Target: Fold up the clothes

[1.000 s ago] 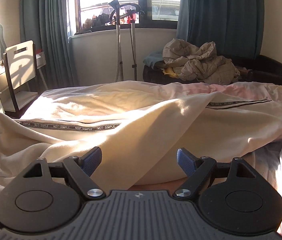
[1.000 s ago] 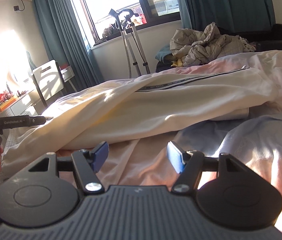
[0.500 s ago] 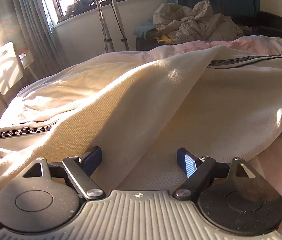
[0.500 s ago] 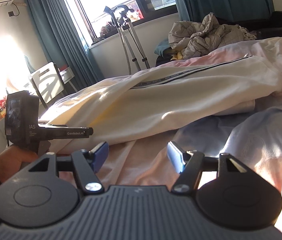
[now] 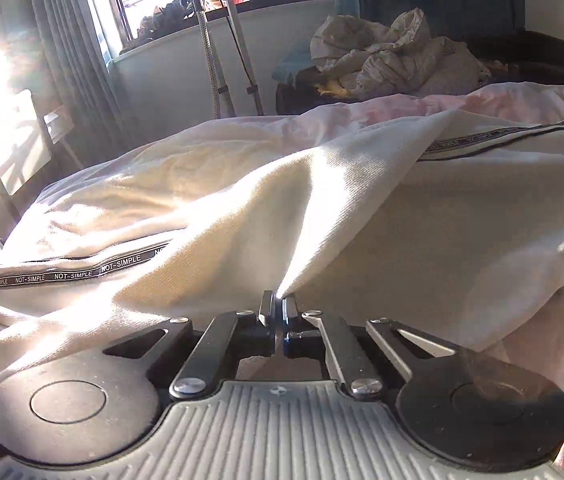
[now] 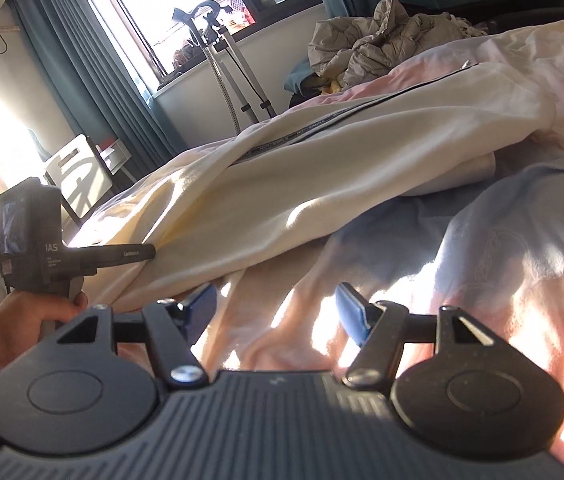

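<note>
Cream trousers [image 5: 322,208] with a black "NOT-SIMPLE" side stripe [image 5: 81,272] lie folded lengthwise across the bed. My left gripper [image 5: 279,312] is shut on the near edge of the cream trousers, and the cloth rises in a taut ridge from the pinch. In the right wrist view the trousers [image 6: 362,168] stretch across the bed, and the left gripper [image 6: 137,254] meets their edge at the left. My right gripper [image 6: 277,312] is open and empty, low over the pink sheet [image 6: 282,320], a little short of the trousers.
A light blue garment [image 6: 522,240] lies on the bed at the right. A heap of grey-beige bedding [image 5: 394,60] sits on a dark sofa behind the bed. A garment steamer stand [image 5: 217,48] stands by the window. A chair [image 6: 77,172] and desk are at the left.
My left gripper moved forward onto the trousers and shut on their near edge, pulling the cloth into a ridge. My right gripper stayed open and shifted slightly.
</note>
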The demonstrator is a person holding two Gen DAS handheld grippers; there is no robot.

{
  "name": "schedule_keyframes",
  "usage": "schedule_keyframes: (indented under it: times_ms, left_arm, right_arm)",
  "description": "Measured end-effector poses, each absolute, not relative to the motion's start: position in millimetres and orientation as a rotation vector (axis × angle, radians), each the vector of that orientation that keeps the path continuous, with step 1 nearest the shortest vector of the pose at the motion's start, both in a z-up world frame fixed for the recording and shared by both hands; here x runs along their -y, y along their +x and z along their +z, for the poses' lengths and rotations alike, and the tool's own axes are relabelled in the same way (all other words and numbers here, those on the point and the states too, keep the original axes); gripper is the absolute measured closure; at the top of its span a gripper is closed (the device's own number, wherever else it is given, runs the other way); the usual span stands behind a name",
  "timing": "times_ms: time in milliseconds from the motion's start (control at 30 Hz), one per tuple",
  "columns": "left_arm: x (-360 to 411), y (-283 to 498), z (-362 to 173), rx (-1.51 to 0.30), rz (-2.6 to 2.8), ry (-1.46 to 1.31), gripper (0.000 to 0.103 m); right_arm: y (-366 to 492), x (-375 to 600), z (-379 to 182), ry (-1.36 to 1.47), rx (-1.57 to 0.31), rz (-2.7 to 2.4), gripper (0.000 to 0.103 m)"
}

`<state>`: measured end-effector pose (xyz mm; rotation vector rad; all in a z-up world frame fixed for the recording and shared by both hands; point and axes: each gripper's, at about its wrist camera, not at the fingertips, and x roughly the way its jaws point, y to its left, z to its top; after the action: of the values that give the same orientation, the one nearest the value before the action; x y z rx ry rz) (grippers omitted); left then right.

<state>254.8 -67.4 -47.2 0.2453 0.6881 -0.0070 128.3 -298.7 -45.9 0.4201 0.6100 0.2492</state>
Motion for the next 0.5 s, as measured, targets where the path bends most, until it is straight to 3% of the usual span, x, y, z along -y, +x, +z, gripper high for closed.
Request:
schedule_keyframes:
  times_ms: [233, 500]
  left_arm:
    - [70.8, 169.2, 0.5, -0.587, -0.121, 0.207, 0.100]
    - [43.2, 76.5, -7.7, -0.547, -0.192, 0.057, 0.100]
  right_arm:
    - [117.7, 299.0, -42.6, 0.374, -0.556, 0.228, 0.036]
    - [101.3, 327.1, -37.0, 0.601, -0.535, 0.254, 0.036]
